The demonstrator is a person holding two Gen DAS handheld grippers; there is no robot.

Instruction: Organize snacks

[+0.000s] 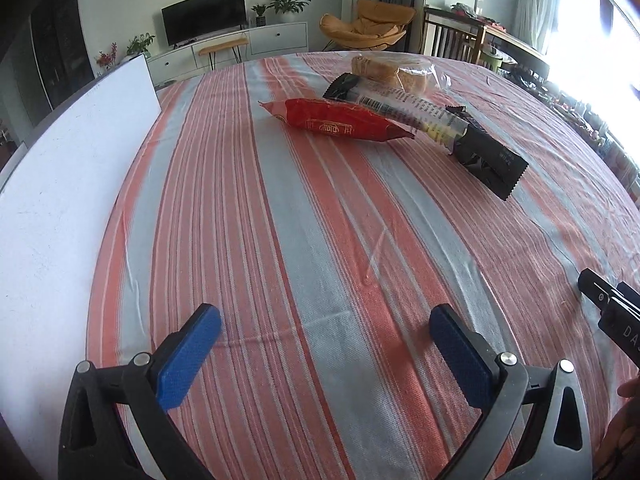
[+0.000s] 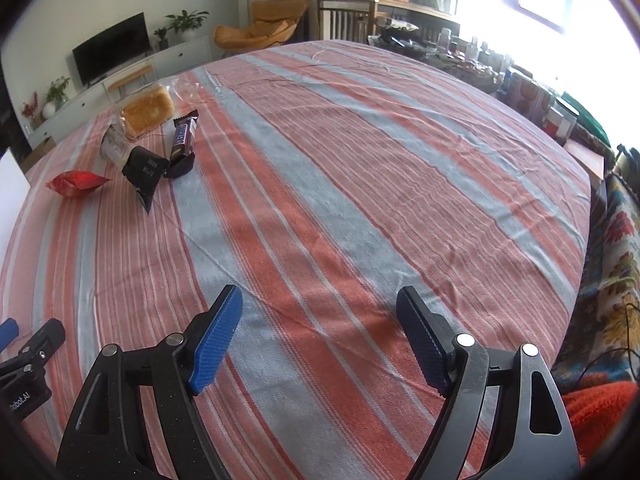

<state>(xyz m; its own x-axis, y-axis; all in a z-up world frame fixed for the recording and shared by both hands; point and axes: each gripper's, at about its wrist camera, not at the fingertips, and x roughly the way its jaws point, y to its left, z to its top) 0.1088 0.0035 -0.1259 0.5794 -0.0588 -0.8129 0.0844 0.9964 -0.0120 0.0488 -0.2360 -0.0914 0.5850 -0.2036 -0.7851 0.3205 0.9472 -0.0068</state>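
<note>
Left gripper (image 1: 326, 320) and right gripper (image 2: 320, 304) both with jaws spread and nothing between them over the striped worktop (image 2: 360, 200), snacks well beyond: red packet (image 1: 332, 120), black-ended wrapper (image 1: 444, 128), chocolate bar (image 2: 183, 138), then bagged bread (image 2: 149, 114) farthest.

chocolate bar (image 2: 183, 136): "SNICKERS" | left claw (image 2: 24, 396) body: "robot.AI", partly cut off | black wrapper (image 2: 146, 170): print unreadable
</note>
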